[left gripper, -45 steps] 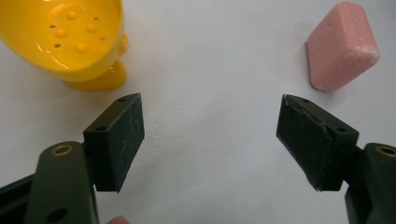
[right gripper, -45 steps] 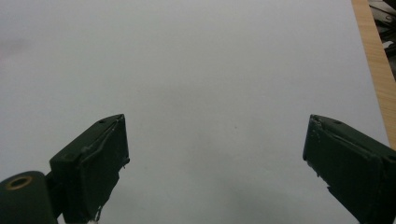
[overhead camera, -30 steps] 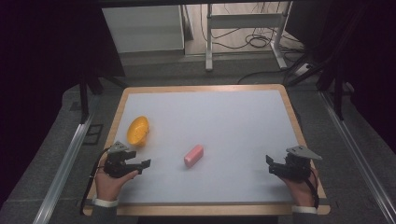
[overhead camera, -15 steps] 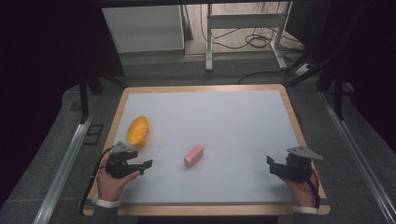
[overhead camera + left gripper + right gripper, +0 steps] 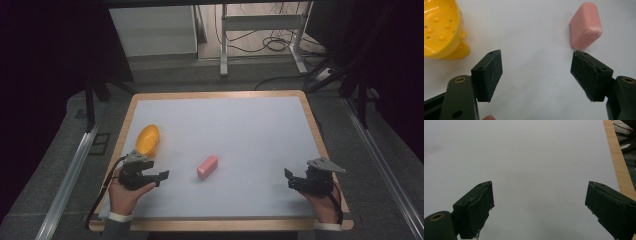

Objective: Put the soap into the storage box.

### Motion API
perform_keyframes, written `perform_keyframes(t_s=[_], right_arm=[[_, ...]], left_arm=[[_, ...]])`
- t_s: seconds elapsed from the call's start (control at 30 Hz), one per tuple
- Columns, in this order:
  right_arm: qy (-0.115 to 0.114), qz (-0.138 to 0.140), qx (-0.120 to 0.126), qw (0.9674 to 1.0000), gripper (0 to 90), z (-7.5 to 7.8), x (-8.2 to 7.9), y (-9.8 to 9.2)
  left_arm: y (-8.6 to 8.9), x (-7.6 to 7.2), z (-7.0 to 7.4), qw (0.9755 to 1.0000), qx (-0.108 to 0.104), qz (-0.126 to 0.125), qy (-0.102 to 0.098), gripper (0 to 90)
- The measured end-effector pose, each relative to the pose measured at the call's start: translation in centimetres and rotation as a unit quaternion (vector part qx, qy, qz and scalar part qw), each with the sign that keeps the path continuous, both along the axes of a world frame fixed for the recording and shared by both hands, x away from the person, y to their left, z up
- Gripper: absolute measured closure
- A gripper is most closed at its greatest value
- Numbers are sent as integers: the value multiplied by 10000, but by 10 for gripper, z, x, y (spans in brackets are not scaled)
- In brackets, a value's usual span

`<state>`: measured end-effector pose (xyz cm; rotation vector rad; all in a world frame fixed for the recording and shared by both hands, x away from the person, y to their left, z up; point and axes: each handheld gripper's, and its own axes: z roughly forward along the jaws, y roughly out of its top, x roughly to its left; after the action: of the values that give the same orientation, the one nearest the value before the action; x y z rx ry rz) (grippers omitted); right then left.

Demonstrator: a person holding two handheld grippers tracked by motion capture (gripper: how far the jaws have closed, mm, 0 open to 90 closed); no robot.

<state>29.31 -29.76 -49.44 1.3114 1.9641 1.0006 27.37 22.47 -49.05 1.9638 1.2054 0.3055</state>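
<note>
A pink soap-like bar lies on the white mat, left of the middle. A yellow oval dish with bumps sits near the mat's left edge. My left gripper hovers at the front left, pointing right toward the bar. In the left gripper view the bar lies just beyond the right jaw's tip and the dish is at upper left. My left gripper is open; its jaws have just been closing a little with nothing between them. My right gripper rests open at the front right, over bare mat.
The mat lies on a wooden-rimmed table. Beyond the far edge stand a white cabinet, metal table legs and floor cables. Aluminium rails run along both sides. The wooden rim is close to the right gripper.
The left gripper has edged slightly rightward toward the pink bar. The right hand, the bar and the dish have stayed where they were.
</note>
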Motion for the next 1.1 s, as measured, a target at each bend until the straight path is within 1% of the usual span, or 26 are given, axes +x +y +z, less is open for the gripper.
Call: perform_keyframes(t_s=[0.07, 0.3, 0.6, 0.67, 0.7, 0.87, 0.9, 0.97, 1.1], right_arm=[[10, 91, 28, 10000, 96, 2, -2, 1], [7, 51, -13, 10000, 96, 2, -2, 2], [82, 72, -78, 9999, 96, -1, -1, 5], [83, 74, -96, 9999, 96, -1, -1, 5], [82, 73, -79, 9999, 96, -1, -1, 5], [80, 54, -79, 9999, 96, -1, -1, 4], [82, 49, -84, 9999, 96, -1, -1, 4], [82, 43, -84, 9999, 96, -1, -1, 3], [87, 47, -89, 9999, 96, -2, 0, 4]], left_arm=[[-6, 0, 4, 9999, 54, -97, -29, 260], [-15, 2, 12, 9997, 98, -187, -102, 253], [-27, 5, 22, 9994, 140, -260, -161, 246], [-29, 6, 23, 9993, 153, -285, -164, 246], [-34, 7, 24, 9991, 187, -348, -141, 246], [-44, 10, 27, 9986, 245, -434, -164, 247], [-46, 11, 27, 9986, 221, -456, -162, 247], [-49, 12, 28, 9983, 295, -487, -153, 248], [-56, 14, 30, 9978, 332, -554, -152, 249]])
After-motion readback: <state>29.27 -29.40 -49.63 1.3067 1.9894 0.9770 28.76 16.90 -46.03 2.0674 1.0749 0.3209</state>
